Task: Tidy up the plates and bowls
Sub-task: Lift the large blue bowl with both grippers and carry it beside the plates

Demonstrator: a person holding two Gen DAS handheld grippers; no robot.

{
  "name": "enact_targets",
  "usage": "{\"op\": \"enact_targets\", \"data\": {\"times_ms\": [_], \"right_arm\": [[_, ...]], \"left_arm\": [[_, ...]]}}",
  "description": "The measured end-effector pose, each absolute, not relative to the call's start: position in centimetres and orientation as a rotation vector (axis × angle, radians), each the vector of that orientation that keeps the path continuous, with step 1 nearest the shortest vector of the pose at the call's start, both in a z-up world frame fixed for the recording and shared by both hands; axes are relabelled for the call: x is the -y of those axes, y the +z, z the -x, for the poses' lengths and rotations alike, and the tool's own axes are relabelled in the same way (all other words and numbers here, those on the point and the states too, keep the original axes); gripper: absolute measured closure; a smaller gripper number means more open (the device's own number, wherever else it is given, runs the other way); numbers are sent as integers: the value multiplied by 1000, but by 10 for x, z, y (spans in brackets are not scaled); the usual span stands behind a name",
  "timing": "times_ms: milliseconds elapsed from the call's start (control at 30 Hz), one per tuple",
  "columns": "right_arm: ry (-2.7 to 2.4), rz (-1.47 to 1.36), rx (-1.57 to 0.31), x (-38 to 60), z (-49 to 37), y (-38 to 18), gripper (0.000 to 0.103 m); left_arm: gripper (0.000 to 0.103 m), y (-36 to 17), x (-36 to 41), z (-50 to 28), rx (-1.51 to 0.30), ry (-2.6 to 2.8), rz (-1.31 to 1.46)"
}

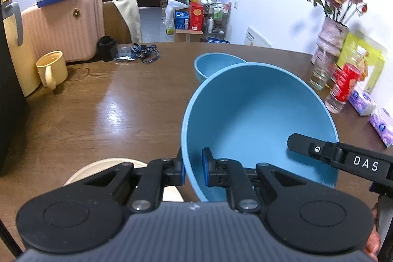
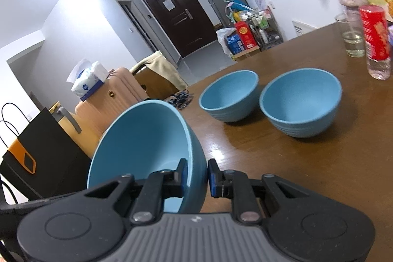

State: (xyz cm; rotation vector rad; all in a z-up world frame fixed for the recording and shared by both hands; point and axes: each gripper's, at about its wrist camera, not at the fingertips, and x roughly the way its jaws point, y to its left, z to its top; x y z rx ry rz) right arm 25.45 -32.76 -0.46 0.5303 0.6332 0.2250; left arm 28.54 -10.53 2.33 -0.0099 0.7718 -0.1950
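A blue bowl [image 1: 258,119] hangs tilted above the brown counter [image 1: 98,114], its rim pinched on opposite sides by the left gripper [image 1: 194,170] and right gripper [image 2: 196,178]. Two more blue bowls [image 2: 229,96] [image 2: 301,102] sit side by side beyond; a cream plate [image 1: 103,168] lies below.

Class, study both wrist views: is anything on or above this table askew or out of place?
Yes. One blue bowl hangs tilted, its rim pinched by both the left gripper and right gripper, while two other bowls sit upright on the table.
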Motion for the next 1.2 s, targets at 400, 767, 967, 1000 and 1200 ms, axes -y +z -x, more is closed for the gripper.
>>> {"op": "enact_targets", "data": {"times_ms": [400,767,967,1000,1200], "right_arm": [[189,-540,-704,354,-231,-36,86],[159,-547,-791,364,-230,-73,86],[147,-562,-822,369,-235,-86,86],[145,-563,-825,370,-236,-87,86],[133,-570,-837,374,-243,-91,86]], "left_arm": [[90,-11,135,-264,-853,-211,-17],[89,-47,146,-269,-963,-208,-30],[89,-58,151,-276,-1000,-208,-32],[89,-59,153,-277,-1004,-208,-32],[89,-63,157,-286,-1020,-205,-26]]}}
